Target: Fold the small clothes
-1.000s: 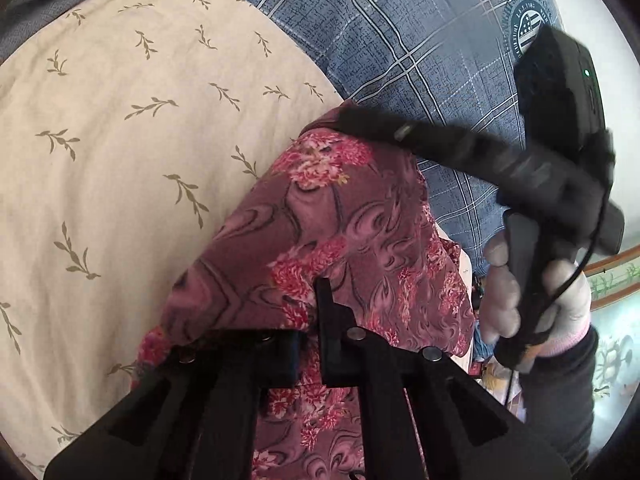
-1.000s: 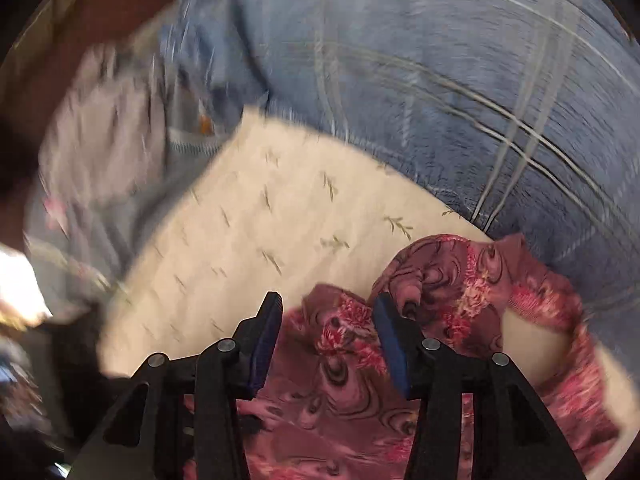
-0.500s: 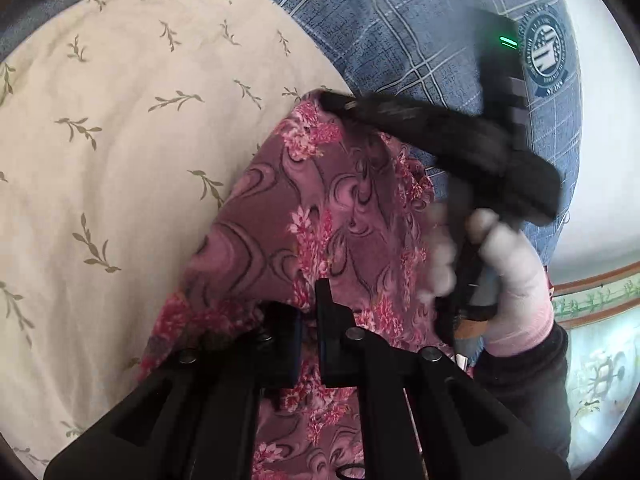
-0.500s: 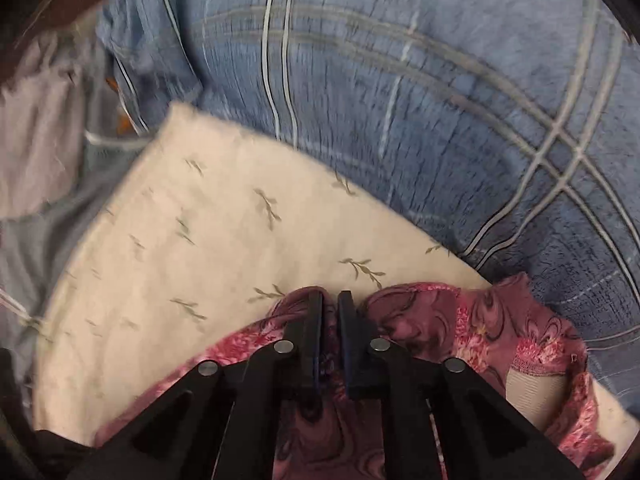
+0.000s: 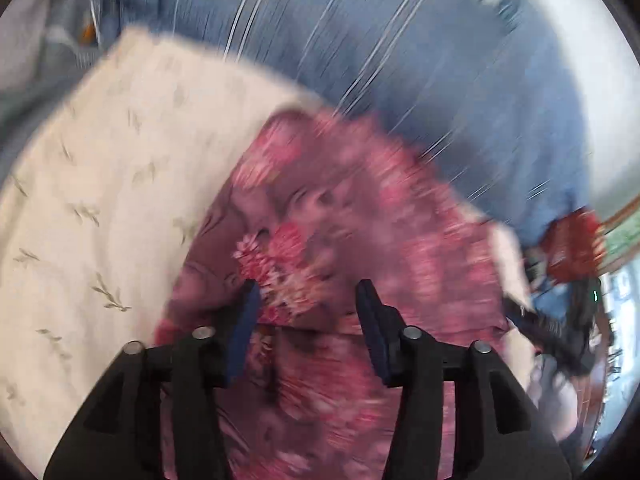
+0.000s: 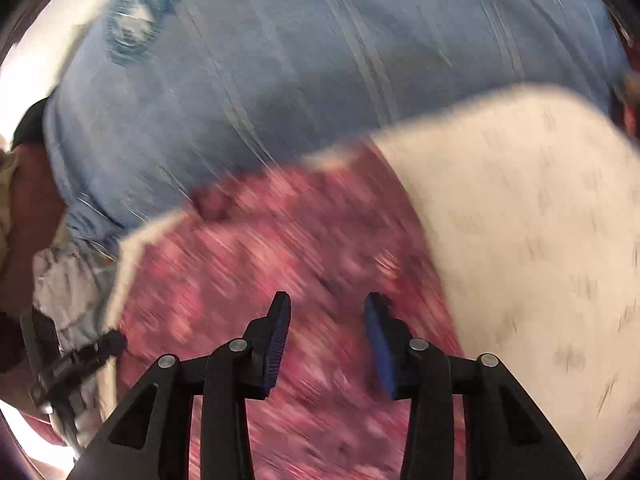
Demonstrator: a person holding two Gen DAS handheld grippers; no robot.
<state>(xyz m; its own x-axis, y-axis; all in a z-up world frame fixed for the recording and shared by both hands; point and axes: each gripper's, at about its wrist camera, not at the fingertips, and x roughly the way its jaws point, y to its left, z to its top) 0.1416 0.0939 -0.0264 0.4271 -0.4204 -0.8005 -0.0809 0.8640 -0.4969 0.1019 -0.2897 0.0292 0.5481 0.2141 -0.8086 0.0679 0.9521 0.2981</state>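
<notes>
Left tool (image 5: 306,296) and right tool (image 6: 327,310), both spread and empty, hover above the floral garment (image 5: 340,216) lying on the cream pillow (image 5: 100,184). Judged between folds; the next move calls for gripping an edge.

The garment (image 5: 344,216) at the centre of the frame is soft matt cloth, maroon with a pink flower print. Under it the cream sheet (image 5: 120,184), on the left, is matt woven cloth with small leaf sprigs. Across the top, the blue bedspread (image 5: 400,60) is cloth with pale stripes. The left hand-held gripper (image 5: 308,304) is matt black plastic with metal rivets and dull blue pads (image 5: 244,320); the right hand-held gripper (image 6: 326,320) looks alike.
</notes>
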